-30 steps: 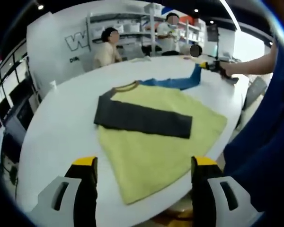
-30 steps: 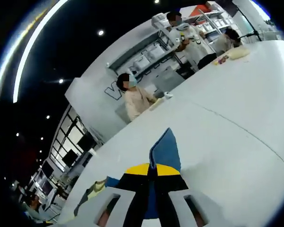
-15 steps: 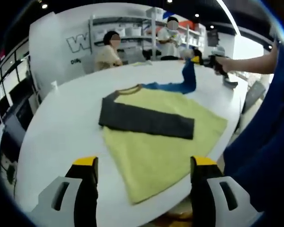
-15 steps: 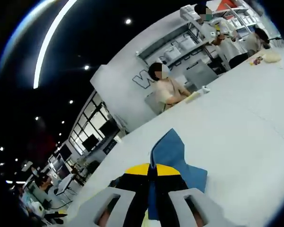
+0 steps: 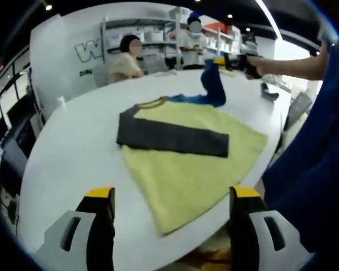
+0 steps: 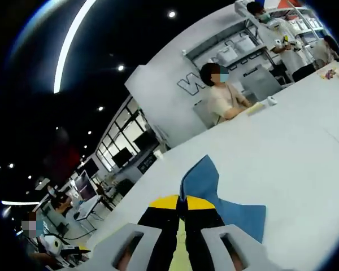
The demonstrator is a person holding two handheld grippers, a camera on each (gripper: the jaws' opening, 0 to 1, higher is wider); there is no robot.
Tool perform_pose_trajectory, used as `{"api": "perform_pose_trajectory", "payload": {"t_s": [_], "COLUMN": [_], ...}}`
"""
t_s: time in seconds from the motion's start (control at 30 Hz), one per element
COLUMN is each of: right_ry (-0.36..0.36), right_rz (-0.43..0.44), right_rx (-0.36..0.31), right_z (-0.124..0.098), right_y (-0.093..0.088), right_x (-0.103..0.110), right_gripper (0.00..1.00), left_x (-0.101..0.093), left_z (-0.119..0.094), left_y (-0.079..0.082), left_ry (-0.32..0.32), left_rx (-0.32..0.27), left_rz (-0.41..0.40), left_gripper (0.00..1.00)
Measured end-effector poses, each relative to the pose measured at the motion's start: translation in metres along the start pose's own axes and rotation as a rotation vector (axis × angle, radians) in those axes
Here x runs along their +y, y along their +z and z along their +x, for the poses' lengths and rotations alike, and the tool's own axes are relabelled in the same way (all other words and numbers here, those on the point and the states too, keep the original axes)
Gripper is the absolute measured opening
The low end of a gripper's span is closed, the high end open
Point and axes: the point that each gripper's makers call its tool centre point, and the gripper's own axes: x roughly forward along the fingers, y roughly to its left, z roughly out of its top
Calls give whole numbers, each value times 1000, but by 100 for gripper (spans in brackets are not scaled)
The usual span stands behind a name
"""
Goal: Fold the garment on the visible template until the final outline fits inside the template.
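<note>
A yellow shirt (image 5: 192,161) lies flat on the white table (image 5: 68,152), its dark grey sleeve (image 5: 169,135) folded across the chest. Its blue sleeve (image 5: 210,84) is lifted off the table at the far side. My right gripper (image 5: 229,60) is shut on the blue sleeve's end, held by a hand at the upper right. In the right gripper view the blue sleeve (image 6: 202,179) sticks up from the shut right gripper (image 6: 185,202), with more blue cloth (image 6: 243,215) lower right. My left gripper (image 5: 169,195) is open above the shirt's near hem, holding nothing.
Two people sit or stand at the far side by white shelves (image 5: 158,34). The table's round edge (image 5: 203,240) runs close under my left gripper. A dark object (image 5: 269,91) lies on the table at the far right. A blue-clothed body (image 5: 316,169) fills the right side.
My right gripper has lifted the blue sleeve higher and carried it leftward over the shirt's shoulder. The left gripper has stayed open over the near hem.
</note>
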Motion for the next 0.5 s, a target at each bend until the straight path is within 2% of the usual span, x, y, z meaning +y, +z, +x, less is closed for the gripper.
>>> {"api": "perform_pose_trajectory", "payload": {"t_s": [0.33,0.4,0.5], "right_ry": [77,103,129], "right_rz": [-21,-33,-46], "right_rx": [47,66,86], "right_z": [23,31,31], "right_y": [-11,-21,-23], "right_x": [34,57,65], "right_gripper": [0,0,0], "left_x": [4,7,7], "left_z": [0,0,1], "left_y": [-10,-12,-13], "left_ry": [-9,-9,-12], "left_rx": [2,2,5], "left_rz": [-16,-19,-23], "left_gripper": [79,78,79]}}
